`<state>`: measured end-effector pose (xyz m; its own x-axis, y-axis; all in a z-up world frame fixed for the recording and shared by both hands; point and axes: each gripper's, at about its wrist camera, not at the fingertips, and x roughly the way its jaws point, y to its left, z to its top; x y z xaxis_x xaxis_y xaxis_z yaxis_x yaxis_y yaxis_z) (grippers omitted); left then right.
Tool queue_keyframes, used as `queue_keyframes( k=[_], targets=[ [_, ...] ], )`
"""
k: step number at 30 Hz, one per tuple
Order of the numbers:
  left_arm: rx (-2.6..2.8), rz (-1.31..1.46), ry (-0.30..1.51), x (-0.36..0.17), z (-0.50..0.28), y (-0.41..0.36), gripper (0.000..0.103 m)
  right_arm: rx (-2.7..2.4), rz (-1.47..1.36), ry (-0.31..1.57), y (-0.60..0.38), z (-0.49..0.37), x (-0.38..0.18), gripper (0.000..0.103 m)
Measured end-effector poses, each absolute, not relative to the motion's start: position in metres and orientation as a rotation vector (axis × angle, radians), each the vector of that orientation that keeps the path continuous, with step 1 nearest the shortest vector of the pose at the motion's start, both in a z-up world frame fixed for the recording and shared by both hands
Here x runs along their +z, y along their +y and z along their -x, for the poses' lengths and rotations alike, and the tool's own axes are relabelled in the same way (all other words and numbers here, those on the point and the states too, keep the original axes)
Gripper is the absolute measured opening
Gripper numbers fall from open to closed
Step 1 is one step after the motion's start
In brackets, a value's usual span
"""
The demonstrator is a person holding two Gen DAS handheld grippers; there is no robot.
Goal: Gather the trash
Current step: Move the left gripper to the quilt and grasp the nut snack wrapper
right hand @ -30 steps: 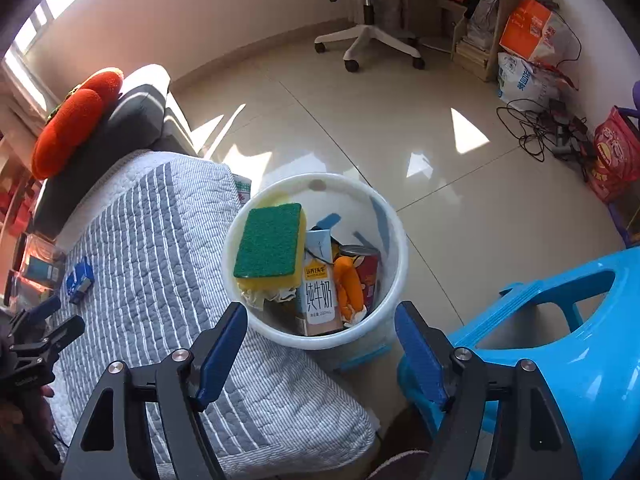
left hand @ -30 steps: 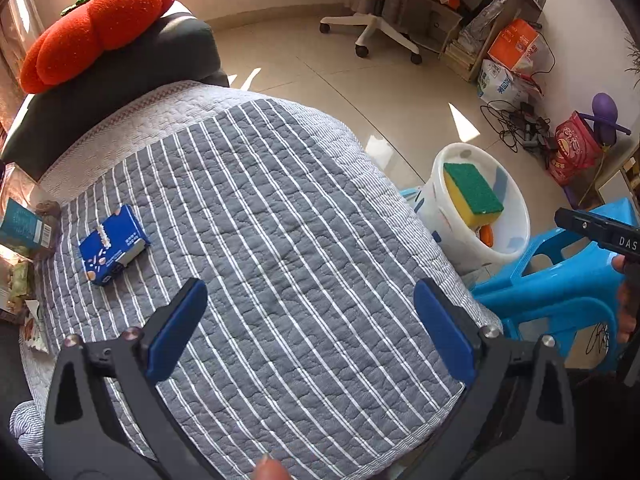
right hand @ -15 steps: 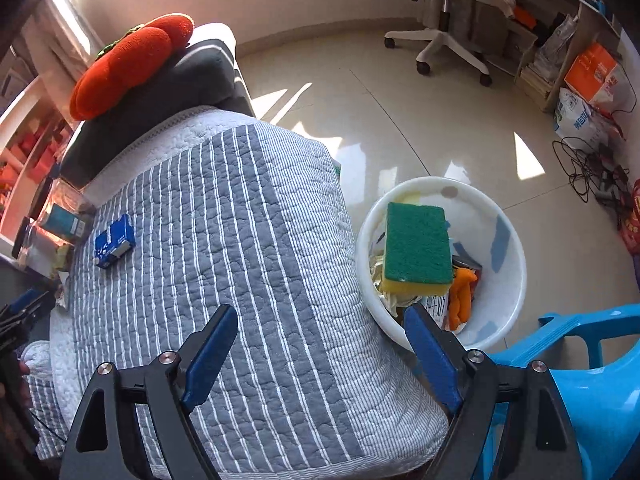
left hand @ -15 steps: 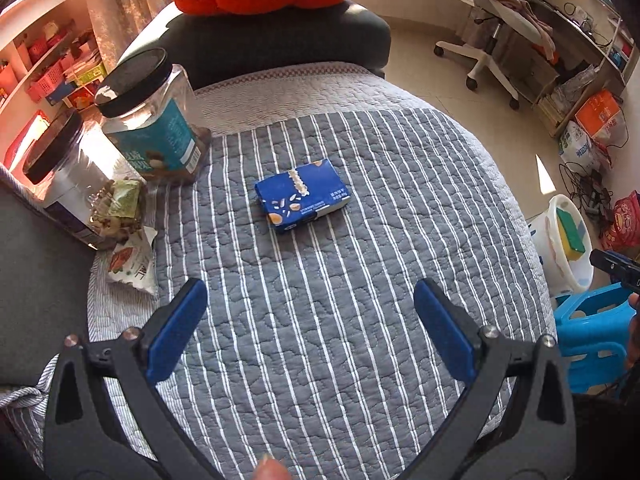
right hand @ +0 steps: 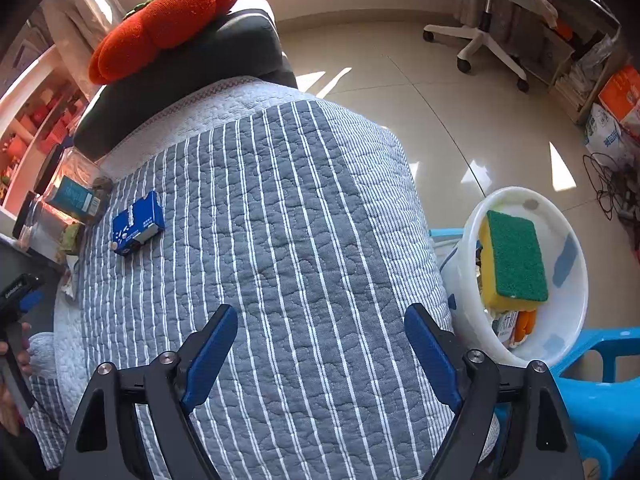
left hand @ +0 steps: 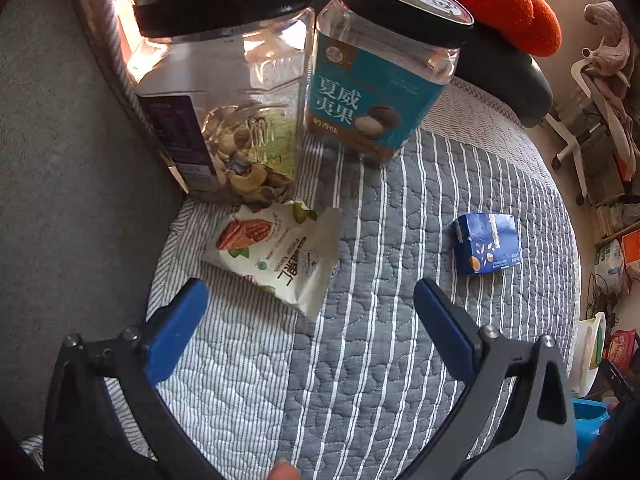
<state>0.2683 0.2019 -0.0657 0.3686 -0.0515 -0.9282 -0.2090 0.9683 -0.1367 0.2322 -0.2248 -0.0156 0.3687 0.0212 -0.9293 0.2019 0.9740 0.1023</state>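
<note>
A torn white snack wrapper lies on the grey striped quilt, just ahead of my open, empty left gripper. A small blue carton lies to its right; it also shows in the right wrist view. My right gripper is open and empty above the quilt. The white trash bucket stands on the floor at the right, holding a green-and-yellow sponge and other trash.
Two clear jars with black lids stand behind the wrapper. An orange cushion sits on a dark armrest. A blue plastic stool is beside the bucket. An office chair stands on the tiled floor.
My left gripper has swung left and moved close to the jars and the snack wrapper. My right gripper has turned from the bucket toward the quilt. Both stay open.
</note>
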Motion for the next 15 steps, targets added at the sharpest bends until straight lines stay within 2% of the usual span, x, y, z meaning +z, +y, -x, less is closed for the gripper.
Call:
queue_keyframes(
  k=[10,15],
  targets=[
    [0.155,0.219,1.216,-0.107,-0.292,0.208,0.091,-0.093,-0.199,1.227,-0.197,-0.257,-0.036,0.087],
    [0.176,0.124,1.225,-0.120,-0.292,0.203,0.067,-0.077,-0.188,1.245,-0.184,-0.265,-0.044,0.087]
  ],
)
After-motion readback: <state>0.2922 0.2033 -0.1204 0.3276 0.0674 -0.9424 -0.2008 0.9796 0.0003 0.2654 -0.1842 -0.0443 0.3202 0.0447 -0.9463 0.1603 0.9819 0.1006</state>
